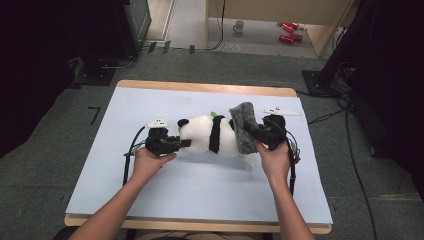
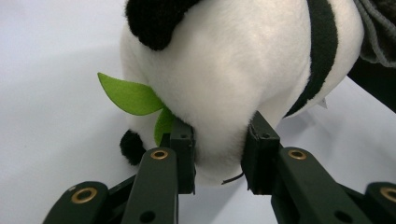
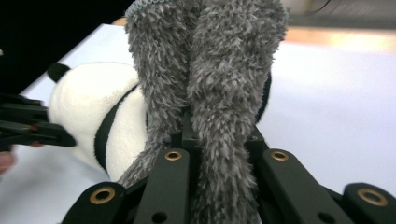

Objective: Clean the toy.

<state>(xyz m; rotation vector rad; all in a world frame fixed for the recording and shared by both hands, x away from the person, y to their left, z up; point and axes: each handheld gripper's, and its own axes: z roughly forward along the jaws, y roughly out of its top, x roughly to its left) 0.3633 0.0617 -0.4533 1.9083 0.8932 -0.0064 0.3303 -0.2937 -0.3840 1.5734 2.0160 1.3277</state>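
The left gripper (image 2: 218,156) has its two black jaws clamped on a soft white bulge of the plush panda (image 2: 233,70), the pile dimpling inward where the flat pads bite. Just beside the near jaw, a pair of flat green felt leaves (image 2: 128,95) sticks out from the toy, smooth-edged and pointed, and a small round black tuft shows below them. A black furry patch crowns the top of the white body, and a black band curves round its far side.

The right gripper (image 3: 215,140) has its jaws pinched tight on a grey fuzzy cloth (image 3: 219,60), a shaggy, long-fibred fabric gathered into two thick folds that rise straight up between the jaws, with a finer knitted hem at the top edge.

From the high view, the panda (image 1: 207,135) lies on its side at the middle of the pale blue table cover (image 1: 200,185), held between the left gripper (image 1: 182,143) and the right gripper (image 1: 255,131). The grey cloth (image 1: 243,127) drapes over the toy's right-hand end. A wooden table edge (image 1: 200,86) borders the sheet.
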